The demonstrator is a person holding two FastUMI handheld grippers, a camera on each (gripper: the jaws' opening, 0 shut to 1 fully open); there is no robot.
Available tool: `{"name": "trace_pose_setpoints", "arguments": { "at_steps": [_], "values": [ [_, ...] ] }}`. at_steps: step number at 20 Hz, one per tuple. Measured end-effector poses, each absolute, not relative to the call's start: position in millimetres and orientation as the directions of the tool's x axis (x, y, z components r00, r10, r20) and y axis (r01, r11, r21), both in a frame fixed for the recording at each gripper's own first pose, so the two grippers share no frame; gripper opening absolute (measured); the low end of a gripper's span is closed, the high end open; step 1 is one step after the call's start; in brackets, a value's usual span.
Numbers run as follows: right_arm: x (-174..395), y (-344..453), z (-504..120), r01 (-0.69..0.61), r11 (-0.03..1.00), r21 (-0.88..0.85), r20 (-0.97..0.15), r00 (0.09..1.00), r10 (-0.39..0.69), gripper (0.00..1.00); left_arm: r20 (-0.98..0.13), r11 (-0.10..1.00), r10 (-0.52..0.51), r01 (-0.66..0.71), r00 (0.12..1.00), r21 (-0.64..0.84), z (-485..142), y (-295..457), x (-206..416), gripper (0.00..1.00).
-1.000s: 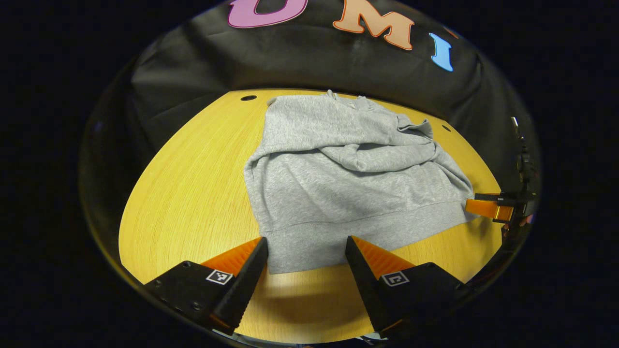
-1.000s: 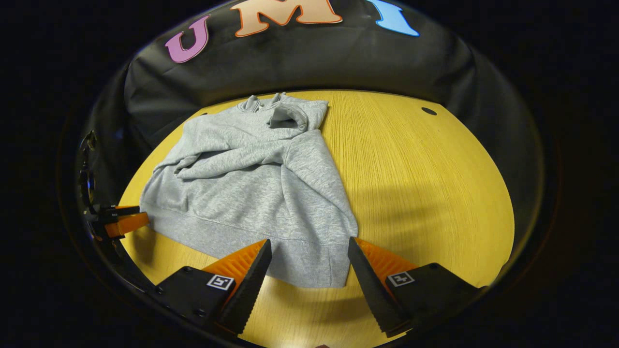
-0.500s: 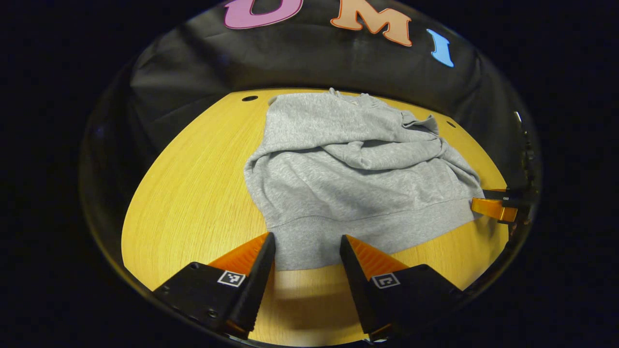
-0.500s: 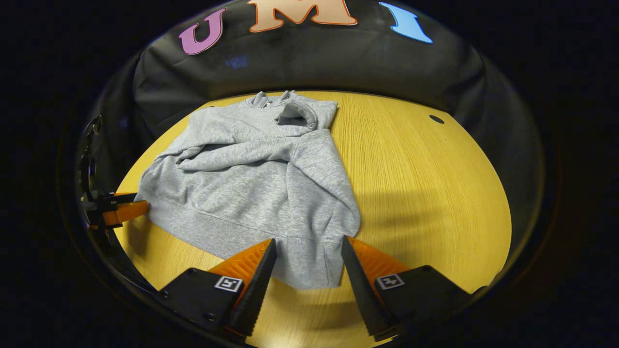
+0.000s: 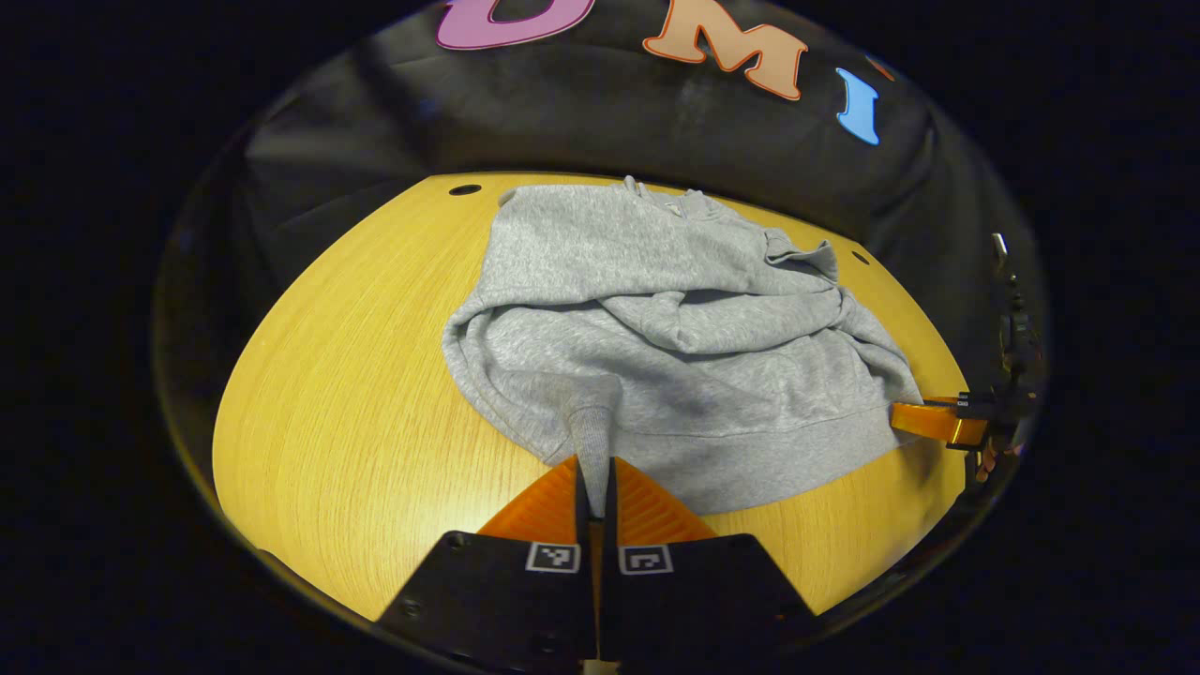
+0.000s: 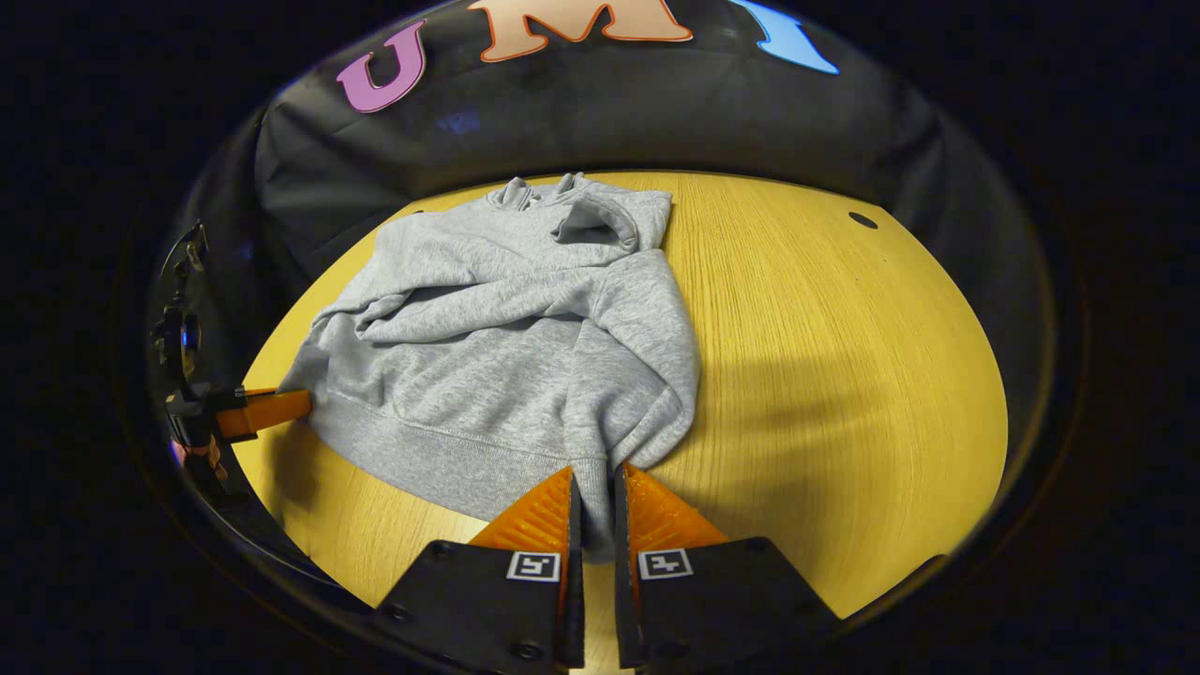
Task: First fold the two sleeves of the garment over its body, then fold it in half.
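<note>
A grey sweatshirt [image 5: 675,328] lies on the yellow wooden table [image 5: 347,375], both sleeves folded across its body. In the left gripper view my left gripper [image 5: 592,478] is shut on the near left corner of the hem, which bunches up between the orange fingers. In the right gripper view the sweatshirt [image 6: 506,328] spreads left of centre, and my right gripper [image 6: 593,487] is shut on the near right corner of its hem. The other gripper's orange finger [image 5: 928,420] touches the hem's far end in the left gripper view, likewise the other gripper's finger [image 6: 267,410] in the right gripper view.
The table [image 6: 844,375] has bare wood to the right of the garment in the right gripper view. Small dark holes [image 5: 464,189] [image 6: 862,220] sit near its back edge. The black cloth wall rises right behind the table. A hand [image 6: 192,450] holds the far gripper.
Both grippers moved forward over the hem corners and went from open to shut on them. The hem cloth now bunches between each pair of fingers.
</note>
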State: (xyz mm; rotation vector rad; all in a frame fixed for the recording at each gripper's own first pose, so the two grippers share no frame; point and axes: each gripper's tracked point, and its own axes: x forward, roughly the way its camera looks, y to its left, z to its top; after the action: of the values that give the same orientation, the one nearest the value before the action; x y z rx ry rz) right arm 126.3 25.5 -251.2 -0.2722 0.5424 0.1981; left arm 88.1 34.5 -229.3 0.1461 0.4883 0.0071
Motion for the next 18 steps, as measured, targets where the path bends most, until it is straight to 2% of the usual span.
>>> {"name": "trace_pose_setpoints", "arguments": {
  "at_steps": [3,4,8,11,18],
  "values": [
    [123.6,28.6,-249.4,-0.26,0.943,-0.208,-0.534,0.838,0.113,0.17,-0.462,0.989,0.026,0.045,0.886,0.142,-228.9,33.9,88.7,0.0],
    [124.2,29.6,-251.7,-0.265,0.94,-0.213,-0.538,0.835,0.114,0.05,-0.464,0.989,0.026,0.046,0.886,0.144,-229.2,34.2,88.1,0.0],
    [125.2,32.7,-245.2,-0.265,0.939,-0.218,-0.528,0.842,0.115,0.05,-0.469,0.989,0.041,0.033,0.882,0.147,-228.4,33.5,89.3,0.0],
    [125.8,44.9,-222.4,-0.277,0.943,-0.185,-0.493,0.856,0.155,0.05,-0.482,0.994,0.044,0.01,0.875,0.108,-221.8,29.6,90.3,0.0],
    [138.9,67.7,-168.2,-0.317,0.935,-0.156,-0.416,0.88,0.229,0.05,-0.365,0.999,0.01,0.003,0.931,0.035,-161.3,20.0,100.5,0.0]
  ]
}}
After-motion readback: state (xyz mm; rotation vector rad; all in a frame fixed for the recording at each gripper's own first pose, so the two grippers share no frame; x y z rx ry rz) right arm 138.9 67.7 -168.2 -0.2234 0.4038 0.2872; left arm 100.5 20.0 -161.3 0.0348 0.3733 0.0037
